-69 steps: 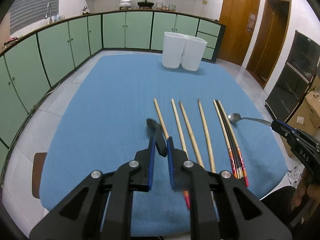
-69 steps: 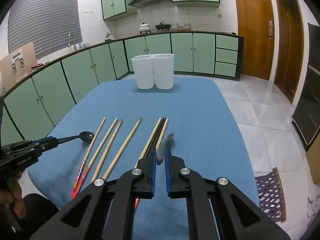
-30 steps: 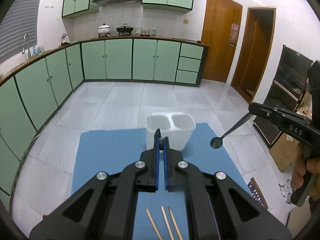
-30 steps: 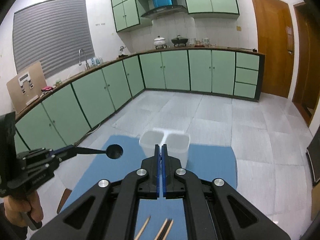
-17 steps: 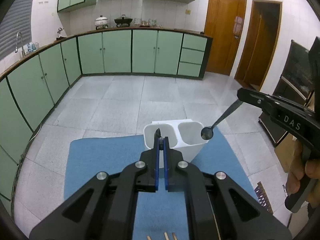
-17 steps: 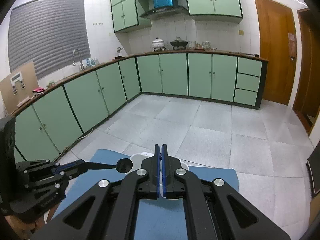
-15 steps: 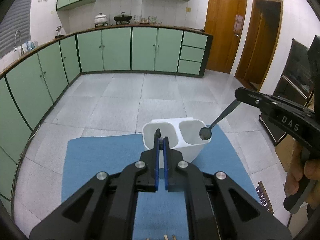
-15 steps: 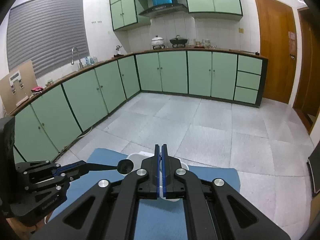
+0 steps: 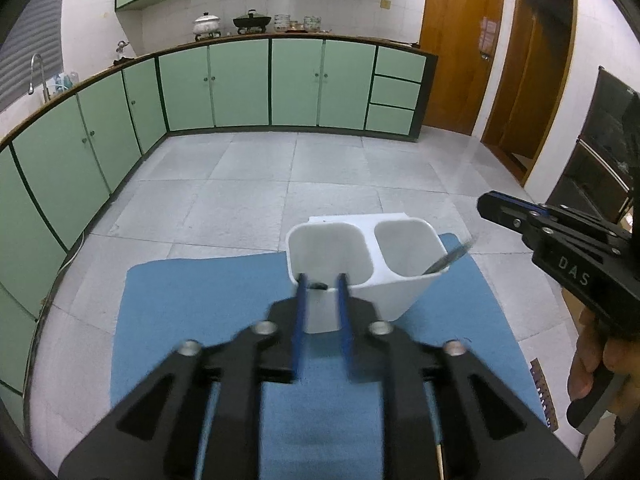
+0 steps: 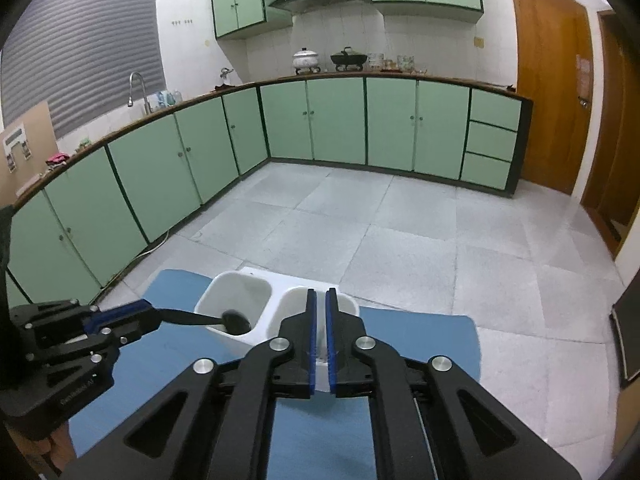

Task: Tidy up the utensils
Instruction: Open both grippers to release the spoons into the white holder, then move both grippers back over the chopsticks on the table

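**Q:** Where are the utensils?

**A:** The black spoon point(image 10: 236, 322) has its bowl inside the picture-left compartment of the white holder point(image 9: 400, 292), at lower centre of the right wrist view. The metal spoon point(image 9: 448, 258) leans inside the other compartment, its handle on the rim, right of centre in the left wrist view.

**Q:** State of the jaws?

**A:** The left gripper point(image 9: 322, 277) has just been opening. Its jaws are spread, and the black spoon's handle end lies loose between them. The right gripper point(image 10: 321, 293) has also just been opening. Only a narrow gap shows, with nothing visible in it.

**Q:** Why this placement?

**A:** Both grippers point down over the compartment openings, probably so each spoon drops in bowl first. The holder stands at the far edge of the blue cloth point(image 9: 200, 300).
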`<state>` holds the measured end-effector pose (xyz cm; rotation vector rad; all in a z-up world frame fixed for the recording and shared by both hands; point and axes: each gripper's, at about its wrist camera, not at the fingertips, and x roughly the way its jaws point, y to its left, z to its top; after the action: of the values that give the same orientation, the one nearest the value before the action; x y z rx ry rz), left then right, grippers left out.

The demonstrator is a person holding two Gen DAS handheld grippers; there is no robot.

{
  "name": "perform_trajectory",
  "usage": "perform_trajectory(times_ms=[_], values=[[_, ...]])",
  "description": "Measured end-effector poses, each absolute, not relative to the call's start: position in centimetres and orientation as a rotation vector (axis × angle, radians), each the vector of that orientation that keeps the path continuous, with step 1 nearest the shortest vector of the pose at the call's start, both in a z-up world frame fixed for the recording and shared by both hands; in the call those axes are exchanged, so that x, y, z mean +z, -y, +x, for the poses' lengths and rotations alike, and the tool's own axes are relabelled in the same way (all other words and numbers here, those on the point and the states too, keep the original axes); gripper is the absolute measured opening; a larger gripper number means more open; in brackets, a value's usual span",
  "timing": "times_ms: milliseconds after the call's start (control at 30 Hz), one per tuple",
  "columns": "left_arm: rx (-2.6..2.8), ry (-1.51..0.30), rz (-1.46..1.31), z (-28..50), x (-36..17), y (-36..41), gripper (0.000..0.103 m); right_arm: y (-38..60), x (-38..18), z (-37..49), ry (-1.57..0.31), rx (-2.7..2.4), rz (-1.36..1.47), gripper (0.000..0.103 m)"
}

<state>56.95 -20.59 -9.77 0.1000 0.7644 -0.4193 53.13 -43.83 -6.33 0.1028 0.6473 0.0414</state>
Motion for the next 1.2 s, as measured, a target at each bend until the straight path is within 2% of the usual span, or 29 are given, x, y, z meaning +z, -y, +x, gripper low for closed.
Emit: perform_trajectory(times_ms=[33,267,467,567,633,733,833,900,1033,1200], values=[[-0.414,-0.756,0.098,56.8,-9.4,20.5,0.032,43.9,-6.1,53.0,-0.643,0.038,0.102,0.012],[-0.411,-0.713,0.089,54.9,-7.0,19.6,0.036,43.3,-4.0,50.5,-0.600,0.033,0.083,0.012],[-0.402,-0.667,0.075,51.4,-4.5,17.8,0.050,42.4,-1.8,46.4,-0.555,0.035,0.082,0.016],[-0.383,-0.636,0.076,48.7,-3.2,16.5,0.059,41.6,-1.0,43.3,-0.517,0.018,0.062,0.031],[-0.369,-0.617,0.084,46.8,-2.5,15.8,0.073,41.1,-0.8,41.1,-0.498,0.003,0.056,0.043],[-0.346,-0.574,0.080,42.8,-1.3,14.6,0.089,40.0,-0.7,37.1,-0.471,-0.017,0.034,0.054],[-0.340,-0.560,0.074,39.1,-0.9,13.7,0.092,39.0,-0.9,32.8,-0.440,-0.045,0.024,0.073],[-0.342,-0.567,0.068,37.0,-1.1,13.3,0.094,38.6,-1.2,30.3,-0.429,-0.054,0.026,0.079],[-0.339,-0.573,0.060,32.9,-2.2,12.3,0.096,37.6,-2.7,24.4,-0.416,-0.069,0.041,0.084],[-0.324,-0.580,0.056,26.6,-6.6,10.5,0.096,36.6,-5.7,18.9,-0.434,-0.086,0.043,0.084]])
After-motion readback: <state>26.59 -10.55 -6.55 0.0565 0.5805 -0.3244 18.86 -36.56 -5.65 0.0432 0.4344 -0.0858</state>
